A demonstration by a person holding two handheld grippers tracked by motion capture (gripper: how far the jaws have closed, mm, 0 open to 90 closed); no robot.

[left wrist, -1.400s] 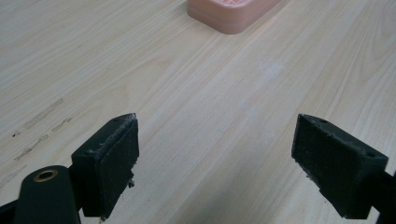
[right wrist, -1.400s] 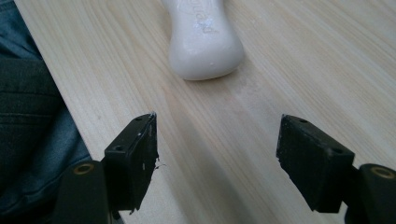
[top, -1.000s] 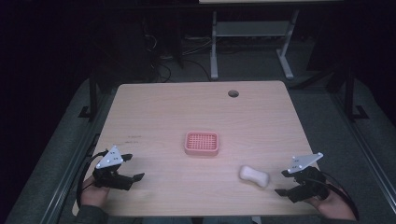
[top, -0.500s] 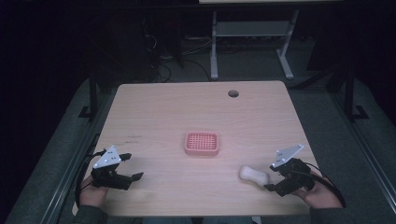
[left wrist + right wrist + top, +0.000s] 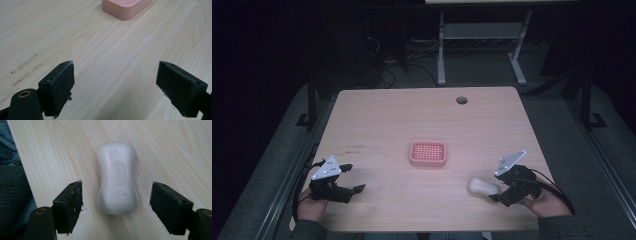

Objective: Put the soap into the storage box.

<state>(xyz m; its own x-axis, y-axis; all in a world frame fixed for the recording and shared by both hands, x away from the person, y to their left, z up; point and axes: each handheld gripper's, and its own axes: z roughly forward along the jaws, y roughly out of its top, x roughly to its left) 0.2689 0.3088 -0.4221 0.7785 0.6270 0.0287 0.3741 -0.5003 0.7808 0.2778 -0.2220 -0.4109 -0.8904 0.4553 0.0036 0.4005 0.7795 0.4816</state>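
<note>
A white soap bar lies flat on the wooden table near the front right. My right gripper is open at the bar's right end. Its jaws have just been opening, and the near end of the bar now lies between them with a gap on each side. A pink slotted soap dish sits at the table's middle, empty. My left gripper rests open at the front left with bare wood between its jaws.
A round cable hole is in the table's far right part. The table's front edge runs just below both hands. A metal frame stands on the floor behind the table. The person's dark trousers show beside the table edge.
My right gripper has moved left to the soap bar and its jaws have spread wider around the bar's end. The soap, the dish and the left gripper have kept their places.
</note>
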